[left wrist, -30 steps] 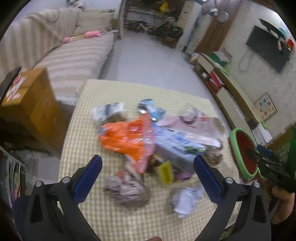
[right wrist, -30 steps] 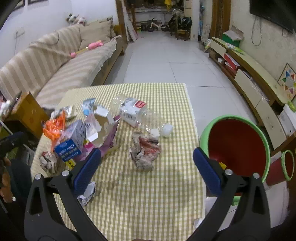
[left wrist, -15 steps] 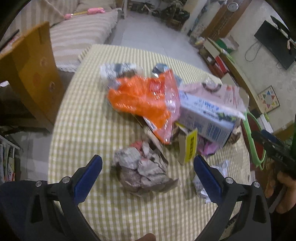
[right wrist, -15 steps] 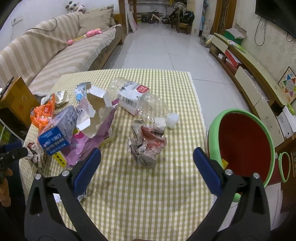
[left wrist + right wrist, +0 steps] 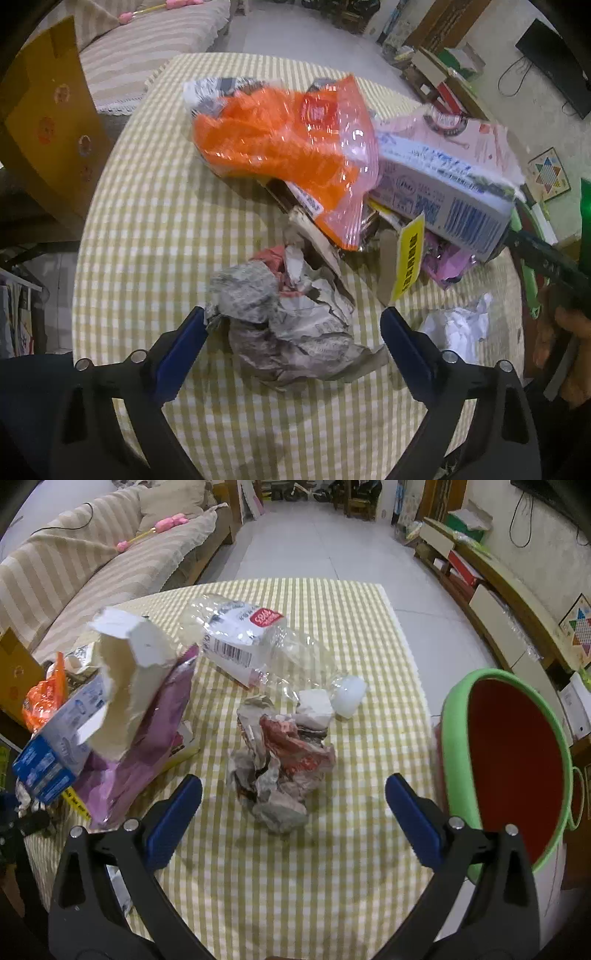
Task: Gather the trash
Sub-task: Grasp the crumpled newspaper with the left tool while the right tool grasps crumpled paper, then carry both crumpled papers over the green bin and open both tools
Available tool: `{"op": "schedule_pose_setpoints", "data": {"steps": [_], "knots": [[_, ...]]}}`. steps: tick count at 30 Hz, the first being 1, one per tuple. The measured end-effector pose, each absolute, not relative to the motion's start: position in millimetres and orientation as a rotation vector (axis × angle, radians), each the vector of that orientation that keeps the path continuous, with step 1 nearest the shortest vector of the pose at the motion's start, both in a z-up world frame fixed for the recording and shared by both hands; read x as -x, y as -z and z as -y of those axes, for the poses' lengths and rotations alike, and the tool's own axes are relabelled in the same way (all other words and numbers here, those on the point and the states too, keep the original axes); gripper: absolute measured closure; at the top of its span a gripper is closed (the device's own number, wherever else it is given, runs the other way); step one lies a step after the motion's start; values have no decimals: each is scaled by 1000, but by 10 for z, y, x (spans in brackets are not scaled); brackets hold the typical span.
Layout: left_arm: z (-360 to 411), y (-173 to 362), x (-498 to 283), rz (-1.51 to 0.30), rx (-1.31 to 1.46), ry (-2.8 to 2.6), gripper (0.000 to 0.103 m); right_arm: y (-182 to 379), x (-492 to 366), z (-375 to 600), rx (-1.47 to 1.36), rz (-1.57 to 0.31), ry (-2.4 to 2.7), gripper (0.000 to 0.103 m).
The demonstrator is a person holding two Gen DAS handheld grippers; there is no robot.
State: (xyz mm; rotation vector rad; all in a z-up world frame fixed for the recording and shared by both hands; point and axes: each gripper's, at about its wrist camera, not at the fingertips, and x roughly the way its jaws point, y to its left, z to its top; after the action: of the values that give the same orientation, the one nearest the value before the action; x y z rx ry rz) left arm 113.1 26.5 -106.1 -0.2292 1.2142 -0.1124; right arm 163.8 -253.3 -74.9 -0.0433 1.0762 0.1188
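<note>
Table in yellow checked cloth (image 5: 155,206) under both my grippers. Green bin with red inside (image 5: 513,760) stands off its edge, just right of my right jaws. Trash heap ahead of my left jaws: orange plastic bag (image 5: 280,147), blue-and-white carton (image 5: 443,192) to its right, yellow tag (image 5: 408,258) below that. Left gripper (image 5: 293,326): jaws closing, a crumpled newspaper ball (image 5: 284,325) between them, left pad touching its edge, right pad apart. Right gripper (image 5: 293,788): jaws wide open, second crumpled paper wad (image 5: 280,764) between and just ahead, untouched. Clear plastic bottle (image 5: 255,646) lies farther ahead.
</note>
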Motion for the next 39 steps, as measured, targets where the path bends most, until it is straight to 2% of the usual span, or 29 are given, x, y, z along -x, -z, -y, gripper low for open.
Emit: {"op": "schedule_pose_setpoints", "data": {"steps": [3, 9, 12, 14, 19, 24, 39], "knots": [[-217, 1135, -1161, -1231, 215, 107, 24, 814, -1705, 2534, 46, -1078, -111, 7], [-186, 1147, -1197, -1227, 216, 83, 34, 934, -1764, 2485, 44, -1107, -123, 19], [-187, 1149, -1227, -1223, 204, 74, 37, 936, -1756, 2434, 59, -1108, -145, 29], [-203, 1150, -1206, -1219, 199, 64, 44, 929, -1744, 2399, 66, -1110, -158, 41], [-275, 1147, -1198, -1215, 218, 66, 55, 853, -1706, 2423, 63, -1097, -155, 54], [-306, 1105, -1150, -1202, 224, 66, 58, 789, -1671, 2469, 41, -1104, -158, 57], [-186, 663, -753, -1120, 204, 69, 58, 260, -1346, 2625, -41, -1041, -208, 57]]}}
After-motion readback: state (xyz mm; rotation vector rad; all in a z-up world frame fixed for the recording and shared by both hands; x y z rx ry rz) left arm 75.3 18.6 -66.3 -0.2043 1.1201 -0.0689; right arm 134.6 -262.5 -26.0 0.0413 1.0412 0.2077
